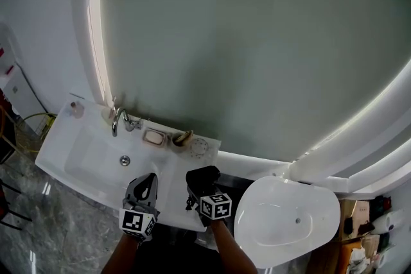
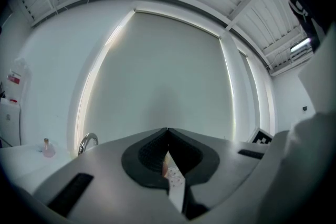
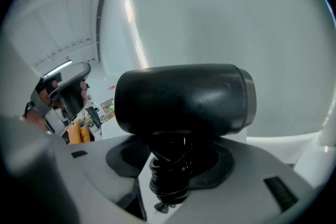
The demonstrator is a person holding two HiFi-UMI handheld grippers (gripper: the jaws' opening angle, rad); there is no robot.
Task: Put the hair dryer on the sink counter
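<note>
The right gripper [image 1: 204, 194] clamps the black hair dryer [image 3: 184, 97] by its cord-wrapped handle, over the sink counter's [image 1: 67, 138] right end (contact with it unclear from overhead). The left gripper's [image 2: 167, 131] jaws meet, empty.

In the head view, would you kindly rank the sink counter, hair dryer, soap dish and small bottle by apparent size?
1. sink counter
2. hair dryer (nearer the camera, so somewhat flattered)
3. soap dish
4. small bottle
</note>
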